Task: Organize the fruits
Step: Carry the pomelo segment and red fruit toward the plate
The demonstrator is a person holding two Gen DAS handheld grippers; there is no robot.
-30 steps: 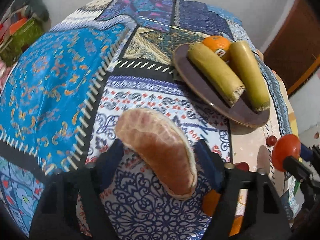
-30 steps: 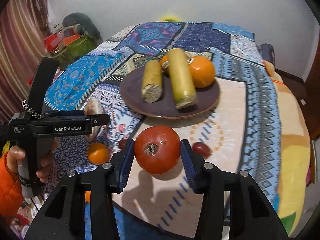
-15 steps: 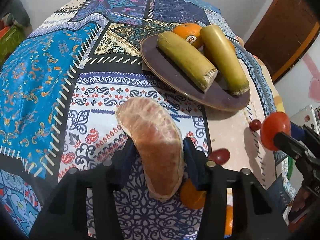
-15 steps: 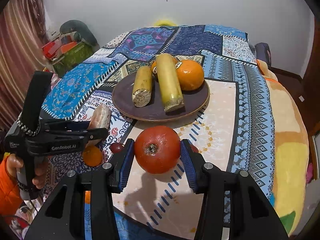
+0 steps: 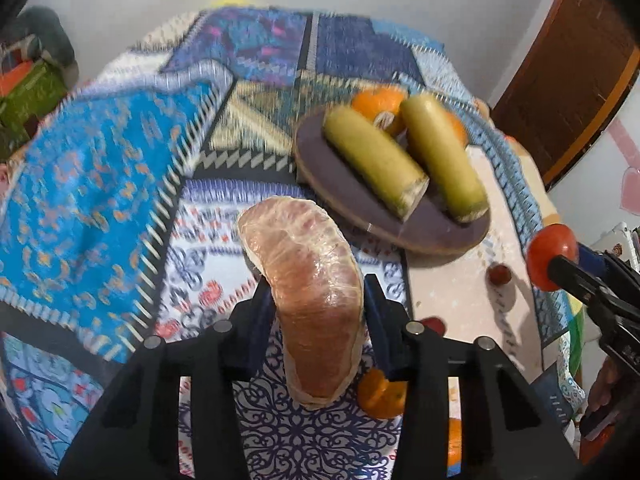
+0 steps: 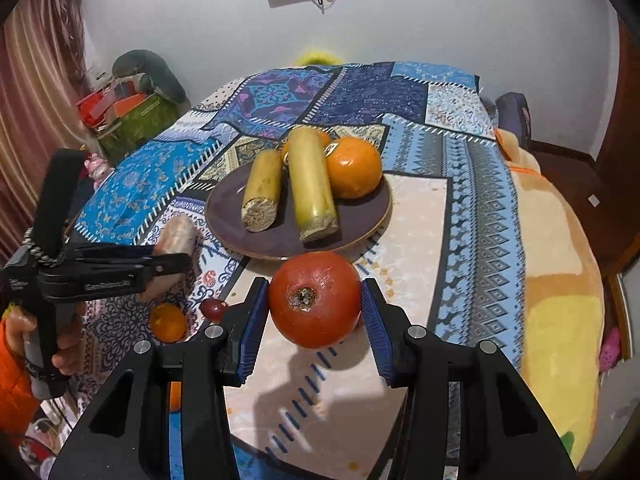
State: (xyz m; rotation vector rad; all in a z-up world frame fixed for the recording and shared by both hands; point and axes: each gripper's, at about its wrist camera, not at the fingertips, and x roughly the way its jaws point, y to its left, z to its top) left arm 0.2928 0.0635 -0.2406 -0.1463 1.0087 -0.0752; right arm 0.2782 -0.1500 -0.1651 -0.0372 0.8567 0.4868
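Observation:
My left gripper [image 5: 318, 316] is shut on a large peeled pomelo segment [image 5: 308, 300], held above the patterned cloth; the segment also shows in the right wrist view [image 6: 176, 236]. My right gripper [image 6: 314, 312] is shut on a red tomato [image 6: 314, 298], held above the cloth just in front of the dark plate [image 6: 360, 220]. The plate [image 5: 352, 192] carries two yellow-green sugarcane pieces [image 6: 312, 184] and oranges [image 6: 354, 168]. The tomato also shows at the right of the left wrist view [image 5: 550, 254].
A small orange [image 6: 168, 322] and a dark red grape [image 6: 212, 308] lie on the cloth near the front left. Another grape [image 5: 499, 274] lies by the plate. Boxes and bags [image 6: 128, 116] stand beyond the table's left edge. A wooden door [image 5: 568, 72] is right.
My left gripper closed on the pomelo segment and has risen and swung with it; the view is blurred. My right gripper has lifted the tomato a little, still in front of the plate.

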